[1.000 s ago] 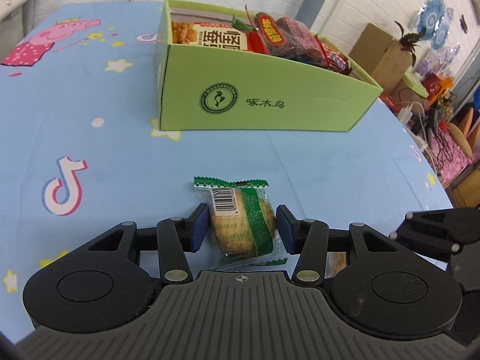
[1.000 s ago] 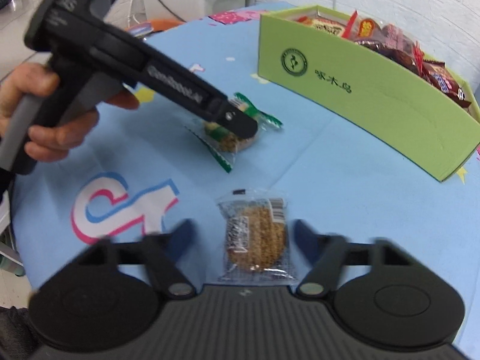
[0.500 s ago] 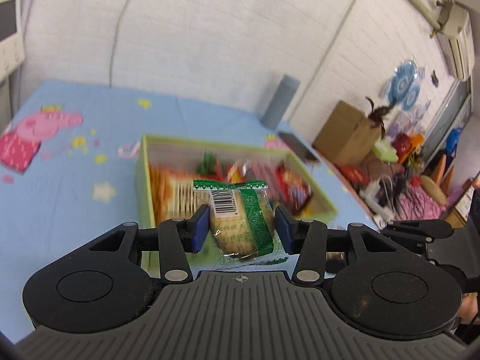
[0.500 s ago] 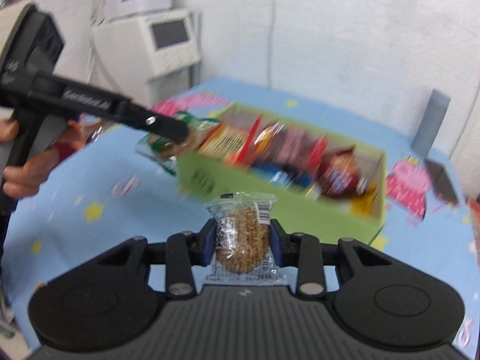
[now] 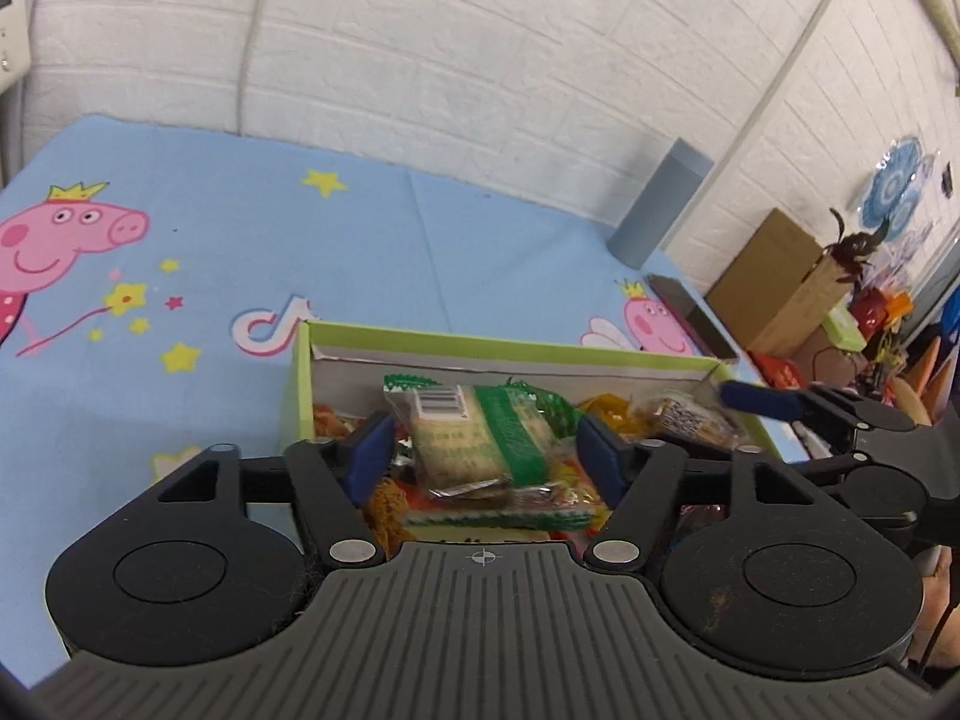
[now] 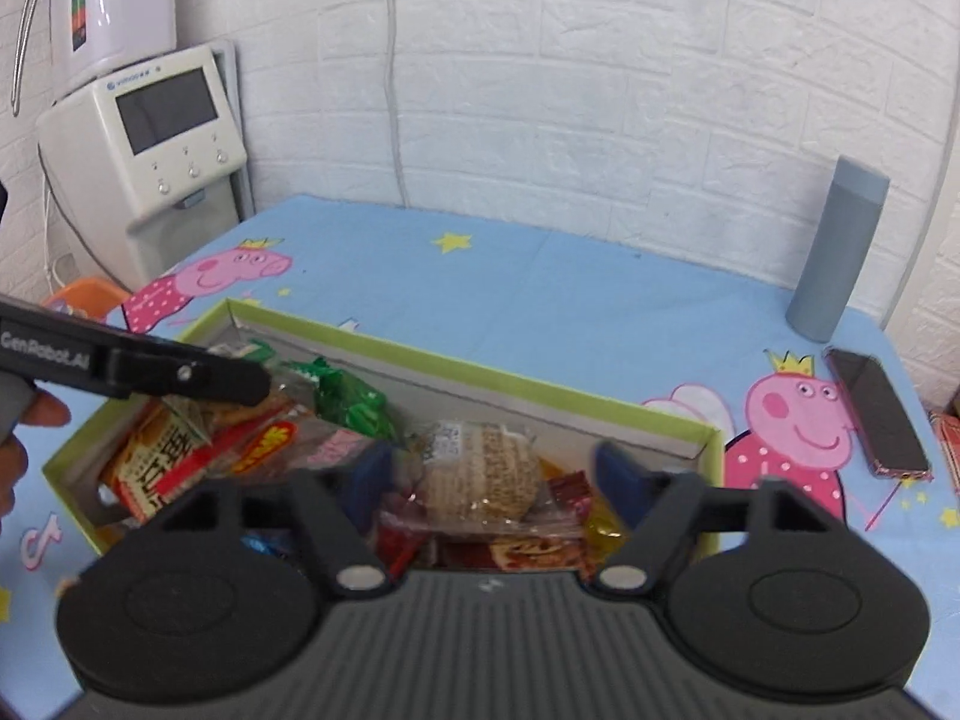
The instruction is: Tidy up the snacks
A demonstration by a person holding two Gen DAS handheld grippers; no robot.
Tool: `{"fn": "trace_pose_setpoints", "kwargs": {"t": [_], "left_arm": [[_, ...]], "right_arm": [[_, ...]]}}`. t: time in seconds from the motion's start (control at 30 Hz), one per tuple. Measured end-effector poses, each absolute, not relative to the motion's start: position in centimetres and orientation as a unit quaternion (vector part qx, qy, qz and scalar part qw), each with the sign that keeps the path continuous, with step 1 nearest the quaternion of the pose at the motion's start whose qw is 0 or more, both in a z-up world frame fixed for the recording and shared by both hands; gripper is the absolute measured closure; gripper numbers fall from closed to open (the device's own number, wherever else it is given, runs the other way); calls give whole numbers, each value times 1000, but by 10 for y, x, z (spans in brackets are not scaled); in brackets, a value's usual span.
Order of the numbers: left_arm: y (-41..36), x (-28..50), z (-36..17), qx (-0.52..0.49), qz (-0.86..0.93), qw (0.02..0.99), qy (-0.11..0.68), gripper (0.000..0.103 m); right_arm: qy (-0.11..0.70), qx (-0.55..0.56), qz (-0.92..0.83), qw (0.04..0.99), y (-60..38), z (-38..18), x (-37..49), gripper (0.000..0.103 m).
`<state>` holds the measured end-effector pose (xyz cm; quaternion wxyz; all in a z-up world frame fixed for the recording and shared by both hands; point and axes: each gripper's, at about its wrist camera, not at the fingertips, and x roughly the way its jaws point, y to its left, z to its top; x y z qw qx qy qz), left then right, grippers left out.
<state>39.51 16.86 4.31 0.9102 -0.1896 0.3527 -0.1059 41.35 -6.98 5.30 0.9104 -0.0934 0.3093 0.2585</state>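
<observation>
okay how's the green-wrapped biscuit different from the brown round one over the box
The green-wrapped biscuit is pale and squarish with a green band; the brown biscuit is darker, round, in clear wrap. Both sit between open jaws above the green box, apparently just released.

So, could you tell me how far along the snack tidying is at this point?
Nearly done, it seems. The green box already holds many packets. Both grippers are over it, their jaws having just opened: the left gripper is letting go of the green-banded biscuit, the right gripper the round brown biscuit, no pads touching. No loose snacks show on the blue tablecloth in these views, so little looks left.
</observation>
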Motion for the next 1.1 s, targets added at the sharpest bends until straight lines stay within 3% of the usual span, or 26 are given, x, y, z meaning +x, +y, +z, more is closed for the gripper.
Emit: {"fn": "trace_pose_setpoints", "kwargs": {"t": [0.2, 0.47, 0.8, 0.93, 1.1], "left_arm": [[161, 343, 85, -194, -107, 930, 292, 27], [124, 213, 115, -169, -90, 954, 231, 15], [72, 70, 52, -152, 48, 959, 234, 8], [58, 52, 25, -122, 45, 952, 276, 17], [47, 23, 5, -120, 50, 949, 287, 16]], "right_arm": [[267, -22, 282, 921, -103, 85, 369, 0], [249, -11, 247, 936, -135, 89, 238, 0], [250, 39, 101, 962, -169, 33, 109, 0], [299, 45, 101, 948, -181, 9, 94, 0], [298, 69, 72, 949, -198, -3, 66, 0]]}}
